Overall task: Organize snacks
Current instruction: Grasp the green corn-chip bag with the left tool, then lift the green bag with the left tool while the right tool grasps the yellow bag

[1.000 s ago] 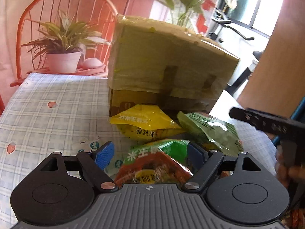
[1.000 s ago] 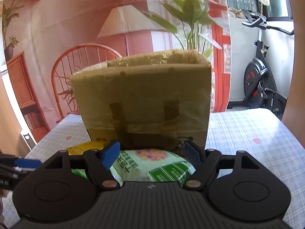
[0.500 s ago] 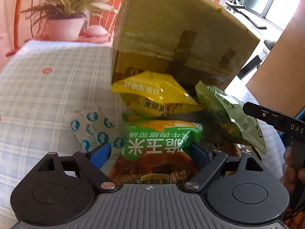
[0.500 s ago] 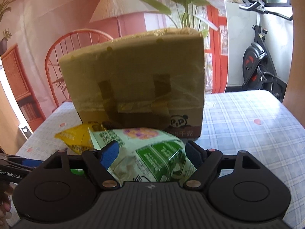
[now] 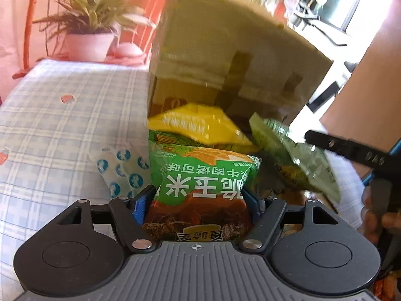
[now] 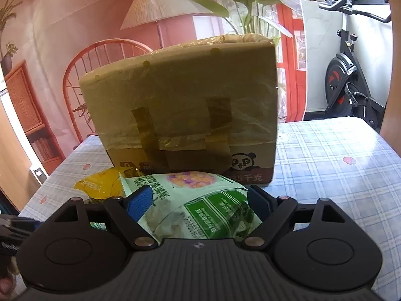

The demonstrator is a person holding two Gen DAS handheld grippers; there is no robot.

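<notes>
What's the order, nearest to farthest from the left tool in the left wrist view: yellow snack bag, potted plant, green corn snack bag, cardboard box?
1. Green corn snack bag: between the left tool's fingers, which have just been closing.
2. Yellow snack bag: just beyond it, centre.
3. Cardboard box: behind the bags.
4. Potted plant: far left, past the table edge.

Tablecloth: you see blue-and-white checks (image 6: 325, 155) with small red fruit prints.
Chair: your view has an orange spindle-back chair (image 6: 82, 57) behind the table's far edge.
Potted plant: a pink pot with long leaves (image 5: 87, 45) sits beyond the table.
Lamp: you have a pleated shade (image 6: 158, 7) by the pink wall.
Exercise bike: black, (image 6: 348, 87) at your far right.
</notes>
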